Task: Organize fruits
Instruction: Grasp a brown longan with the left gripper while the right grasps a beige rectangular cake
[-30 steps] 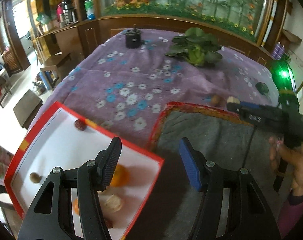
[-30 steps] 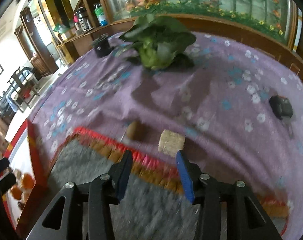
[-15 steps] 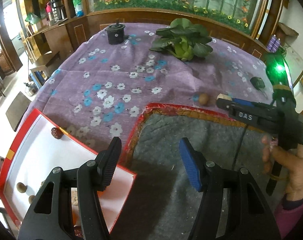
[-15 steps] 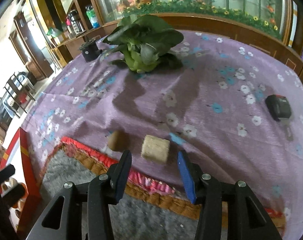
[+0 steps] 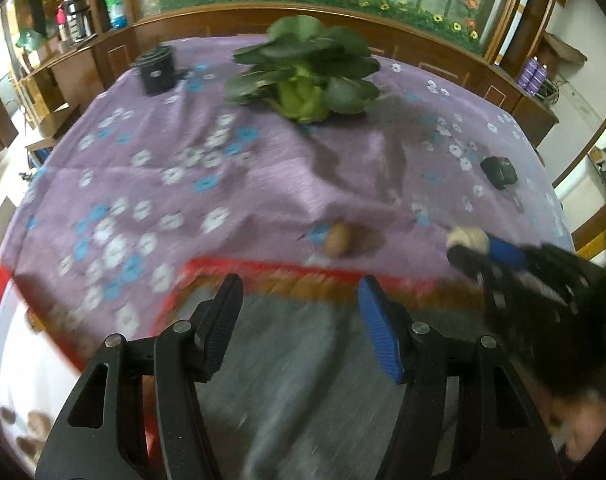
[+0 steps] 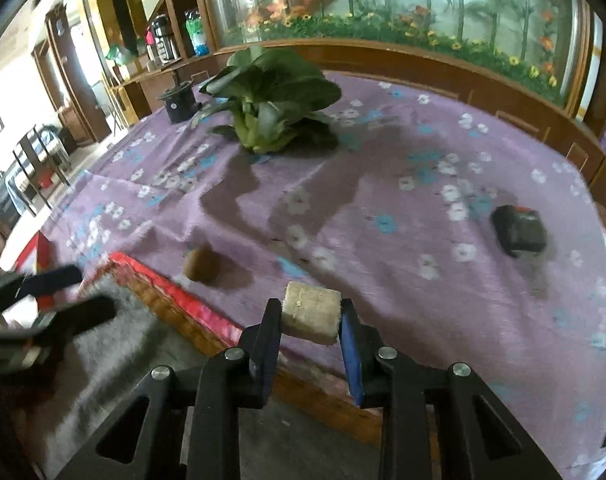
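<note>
My right gripper [image 6: 311, 316] is shut on a pale tan cylinder-shaped piece [image 6: 311, 314], held just above the purple cloth; it also shows in the left wrist view [image 5: 469, 238]. A brown kiwi [image 6: 201, 265] lies on the cloth to its left, seen in the left wrist view [image 5: 338, 239] too, just beyond the mat's red edge. My left gripper [image 5: 301, 312] is open and empty over the grey mat [image 5: 303, 380]. The red-rimmed white tray [image 5: 7, 360] with several fruits sits at the far left.
A leafy green vegetable [image 5: 303, 76] and a black round object [image 5: 157, 72] lie at the table's far side. A small black device [image 6: 519, 230] sits on the cloth to the right. The grey mat has a red border [image 6: 175, 296].
My right gripper closed on the tan piece and holds it. My left gripper swung right, away from the tray, toward the kiwi and mat edge.
</note>
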Available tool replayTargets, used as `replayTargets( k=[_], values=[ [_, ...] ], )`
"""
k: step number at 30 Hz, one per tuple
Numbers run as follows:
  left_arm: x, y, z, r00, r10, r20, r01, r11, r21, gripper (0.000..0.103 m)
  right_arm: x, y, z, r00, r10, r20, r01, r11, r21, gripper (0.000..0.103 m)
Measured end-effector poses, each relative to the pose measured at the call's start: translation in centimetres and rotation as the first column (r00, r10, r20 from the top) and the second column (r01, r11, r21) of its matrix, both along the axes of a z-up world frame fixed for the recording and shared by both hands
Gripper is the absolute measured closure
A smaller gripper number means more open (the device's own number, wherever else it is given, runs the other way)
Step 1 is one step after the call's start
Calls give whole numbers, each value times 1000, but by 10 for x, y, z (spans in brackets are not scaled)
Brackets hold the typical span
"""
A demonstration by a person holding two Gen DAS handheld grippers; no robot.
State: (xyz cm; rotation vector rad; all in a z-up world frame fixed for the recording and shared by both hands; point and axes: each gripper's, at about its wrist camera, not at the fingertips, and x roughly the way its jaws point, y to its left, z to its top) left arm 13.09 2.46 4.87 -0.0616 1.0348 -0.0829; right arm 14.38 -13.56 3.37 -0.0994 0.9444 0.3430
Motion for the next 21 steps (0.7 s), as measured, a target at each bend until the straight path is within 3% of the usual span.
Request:
replayTargets(
  k=[9, 11, 13, 21],
  values=[
    [50, -29, -32, 998, -51, -48, 52, 999, 16, 45, 1, -19, -2, 1000, 0, -5, 1, 999, 52, 75],
    [55, -28, -38, 998, -38, -44, 40, 999, 31, 70, 2, -20, -3, 1000, 3, -9, -3, 998, 64, 75],
    [56, -26, -39, 999, -35, -39, 37, 998, 48, 81, 2, -19, -2, 1000, 10, -5, -9, 998, 64, 75],
    [37, -7, -26, 999, -27, -35, 27, 1000, 2, 81, -7, -5, 8, 999, 44, 0, -44, 997, 61, 75]
  ],
)
